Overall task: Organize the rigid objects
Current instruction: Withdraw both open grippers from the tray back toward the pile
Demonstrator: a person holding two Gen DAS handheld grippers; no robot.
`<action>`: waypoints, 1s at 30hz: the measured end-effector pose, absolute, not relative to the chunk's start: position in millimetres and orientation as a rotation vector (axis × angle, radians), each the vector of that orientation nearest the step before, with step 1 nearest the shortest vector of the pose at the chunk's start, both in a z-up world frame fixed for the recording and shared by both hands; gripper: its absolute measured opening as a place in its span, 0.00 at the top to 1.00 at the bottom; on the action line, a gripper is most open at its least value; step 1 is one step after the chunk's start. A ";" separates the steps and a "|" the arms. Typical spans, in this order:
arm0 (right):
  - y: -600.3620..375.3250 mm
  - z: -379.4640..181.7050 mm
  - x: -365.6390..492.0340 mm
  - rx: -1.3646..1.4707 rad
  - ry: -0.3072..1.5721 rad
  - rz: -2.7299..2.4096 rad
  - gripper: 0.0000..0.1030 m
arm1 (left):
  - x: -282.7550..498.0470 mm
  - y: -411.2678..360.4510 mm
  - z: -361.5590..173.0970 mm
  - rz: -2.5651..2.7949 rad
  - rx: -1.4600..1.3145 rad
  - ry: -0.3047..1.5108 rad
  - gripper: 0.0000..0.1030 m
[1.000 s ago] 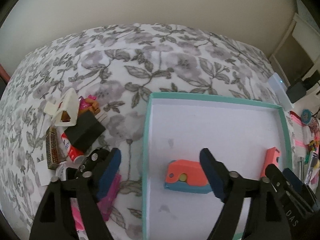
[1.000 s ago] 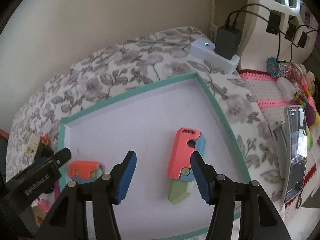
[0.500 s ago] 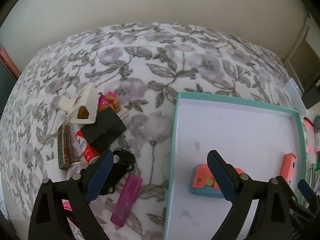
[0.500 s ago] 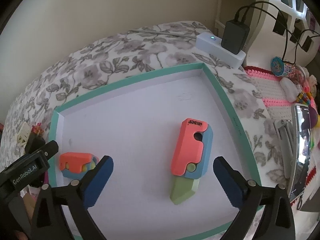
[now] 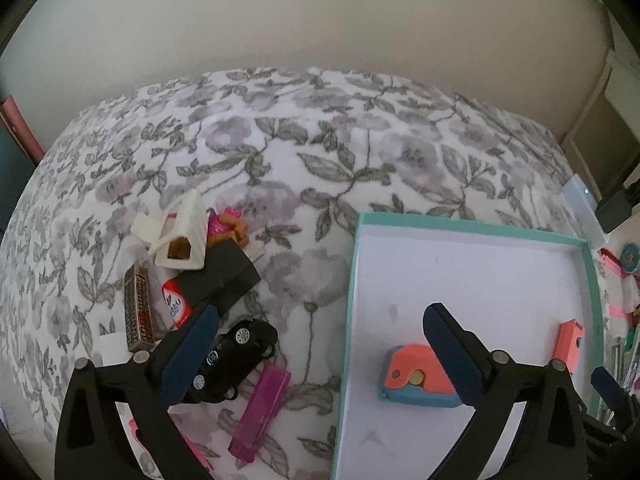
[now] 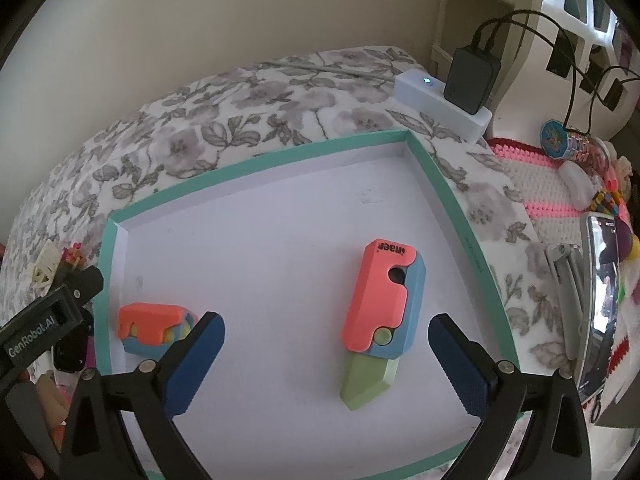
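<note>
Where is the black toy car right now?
In the left wrist view the black toy car lies on the floral cloth, left of the teal-rimmed tray, just above the purple lighter.

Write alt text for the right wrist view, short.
The open right gripper hangs over a teal-rimmed white tray on a floral cloth, with a coral-and-blue toy knife with a green blade lying between its fingers, untouched. A smaller coral-and-blue toy lies at the tray's left, near the left gripper's black frame.
</note>
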State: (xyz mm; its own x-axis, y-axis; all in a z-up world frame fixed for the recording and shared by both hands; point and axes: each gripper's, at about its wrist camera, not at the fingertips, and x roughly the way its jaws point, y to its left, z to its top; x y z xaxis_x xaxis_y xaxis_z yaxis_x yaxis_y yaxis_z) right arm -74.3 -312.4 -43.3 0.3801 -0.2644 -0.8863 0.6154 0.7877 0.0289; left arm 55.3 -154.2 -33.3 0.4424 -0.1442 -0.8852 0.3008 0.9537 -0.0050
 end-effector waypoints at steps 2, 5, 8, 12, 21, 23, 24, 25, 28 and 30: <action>-310.8 -36.5 -75.1 0.383 1.022 -0.572 0.00 | 55.6 -152.9 -26.8 -0.294 0.142 1.067 0.01; -308.0 -20.3 -78.1 0.380 0.964 -0.561 0.00 | 54.7 -148.7 -14.4 -0.316 0.102 1.036 0.01; -303.5 -4.5 -81.0 0.378 0.903 -0.545 0.00 | 51.6 -144.5 0.7 -0.324 0.096 0.989 0.01; -299.1 4.2 -81.6 0.400 0.868 -0.520 0.00 | 47.3 -134.7 17.0 -0.337 0.087 0.968 0.01; -266.7 23.4 -79.8 0.287 0.826 -0.473 0.00 | 35.4 -90.9 63.6 -0.264 0.054 0.861 0.01; -258.4 30.2 -80.5 0.275 0.805 -0.457 0.00 | 32.1 -76.7 69.5 -0.223 0.033 0.852 0.01; -253.1 34.3 -80.8 0.277 0.790 -0.442 0.00 | 30.6 -71.4 71.0 -0.208 0.028 0.850 0.01; -249.2 36.4 -80.3 0.277 0.784 -0.434 0.00 | 29.6 -64.7 72.2 -0.193 0.022 0.848 0.01; -232.3 42.0 -76.9 0.253 0.772 -0.415 0.00 | 27.6 -46.3 70.8 -0.155 0.009 0.862 0.01; -220.0 43.5 -74.6 0.224 0.765 -0.402 0.00 | 26.7 -36.5 67.8 -0.114 0.024 0.874 0.01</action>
State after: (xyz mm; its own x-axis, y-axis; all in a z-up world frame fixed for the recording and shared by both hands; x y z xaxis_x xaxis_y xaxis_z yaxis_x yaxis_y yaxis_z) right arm -74.6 -220.0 43.5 0.6508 -0.2708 -0.7093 0.4312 0.9008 0.0517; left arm 26.7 -36.5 67.8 0.6361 -0.0899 -0.7664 0.1098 0.9936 -0.0254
